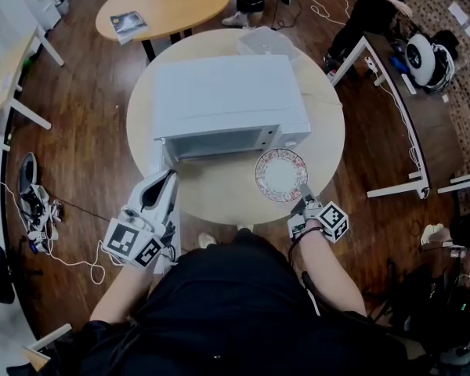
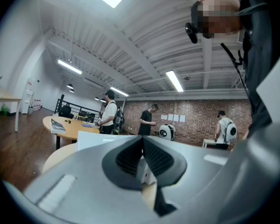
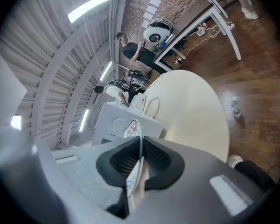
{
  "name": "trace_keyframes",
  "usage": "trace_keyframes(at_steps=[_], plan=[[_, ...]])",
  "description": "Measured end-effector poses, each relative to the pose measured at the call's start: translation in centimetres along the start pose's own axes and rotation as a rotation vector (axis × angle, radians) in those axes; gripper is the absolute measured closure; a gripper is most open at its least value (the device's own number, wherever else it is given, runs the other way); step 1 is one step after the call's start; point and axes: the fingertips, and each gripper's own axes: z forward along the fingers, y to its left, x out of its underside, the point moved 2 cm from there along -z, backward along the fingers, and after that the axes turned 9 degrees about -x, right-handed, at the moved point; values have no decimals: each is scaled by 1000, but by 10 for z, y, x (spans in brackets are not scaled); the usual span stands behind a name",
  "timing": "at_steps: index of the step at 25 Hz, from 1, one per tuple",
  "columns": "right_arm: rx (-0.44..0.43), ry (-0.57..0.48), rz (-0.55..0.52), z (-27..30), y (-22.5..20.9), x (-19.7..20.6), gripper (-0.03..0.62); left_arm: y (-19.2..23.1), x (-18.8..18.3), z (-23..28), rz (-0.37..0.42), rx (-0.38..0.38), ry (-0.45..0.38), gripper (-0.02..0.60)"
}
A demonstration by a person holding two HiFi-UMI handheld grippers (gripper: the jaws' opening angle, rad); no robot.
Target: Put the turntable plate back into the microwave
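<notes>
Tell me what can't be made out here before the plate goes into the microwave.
- Inside of the microwave: head view, hidden under its own top.
- Face of the plate: right gripper view, seen edge-on, and the right gripper covers its near rim.
- Source of the white edge in the left gripper: left gripper view, the gripper's body hides the rest.

light: even, from ceiling strips (image 2: 175, 80) | edges: fisheye warp, dark corners | foreground: soft

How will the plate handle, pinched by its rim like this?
Plate likely stiff: no sag though the right gripper pinches only its rim. Glossy, patterned face suggests glazed ceramic, so probably slippery and breakable. Edge-held, it may pivot.
</notes>
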Motion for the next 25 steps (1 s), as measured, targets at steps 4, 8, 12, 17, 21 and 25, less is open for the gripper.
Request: trace_keyframes(at_steps=[4, 8, 12, 17, 21, 25], plan=[[-5, 22, -2, 2, 2, 6, 575, -1, 1, -1, 0, -8, 1, 577], [-14, 46, -5, 8, 5, 13, 575, -1, 2, -3, 3, -19, -2, 577], [-28, 75, -10, 17, 11, 21, 574, 3, 4, -5, 4, -36, -1, 577], [-46, 107, -20, 29, 19, 32, 575, 7, 5, -6, 16, -49, -2, 577], [-53, 123, -13, 34, 23, 41, 574, 9, 6, -5, 26, -57, -1, 577], [-68, 145, -12, 43, 28, 51, 575, 7, 6, -4, 34, -53, -1, 577]])
